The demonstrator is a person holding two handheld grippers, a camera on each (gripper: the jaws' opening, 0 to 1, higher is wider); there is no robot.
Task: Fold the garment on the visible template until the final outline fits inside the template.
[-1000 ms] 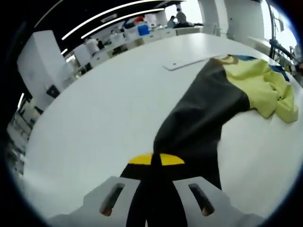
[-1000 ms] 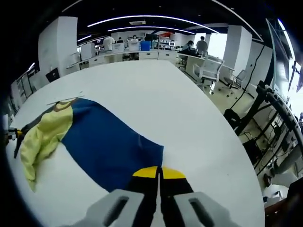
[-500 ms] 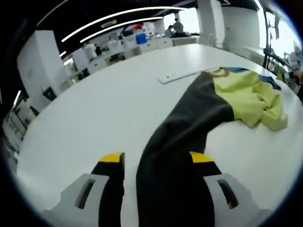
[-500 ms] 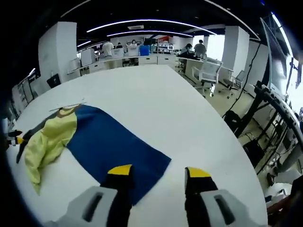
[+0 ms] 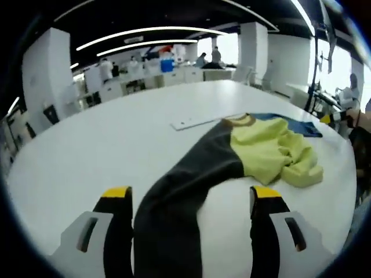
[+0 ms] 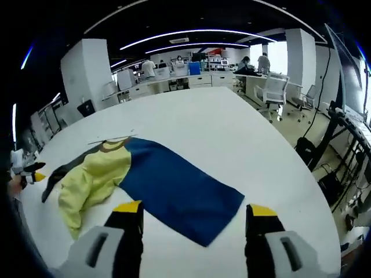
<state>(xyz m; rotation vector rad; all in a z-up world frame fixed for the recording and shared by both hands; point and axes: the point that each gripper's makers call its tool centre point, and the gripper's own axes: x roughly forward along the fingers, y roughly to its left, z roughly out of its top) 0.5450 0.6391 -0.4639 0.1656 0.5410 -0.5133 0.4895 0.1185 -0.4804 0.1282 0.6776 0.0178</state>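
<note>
In the left gripper view the left gripper [image 5: 188, 200] stands spread wide, pinching nothing; the garment's [image 5: 243, 153] dark grey sleeve [image 5: 174, 202] runs up between its jaws and lies flat on the white table [image 5: 87, 156]; farther on sits the crumpled yellow body [image 5: 272, 153], beside the flat white template [image 5: 203, 120]. In the right gripper view the right gripper [image 6: 191, 217] is likewise spread, holding nothing; the blue sleeve [image 6: 179, 188] lies just beyond its jaws, well in from the table's edge.

Garment [image 5: 255, 153], sleeves spread, middle seemingly bunched
</note>
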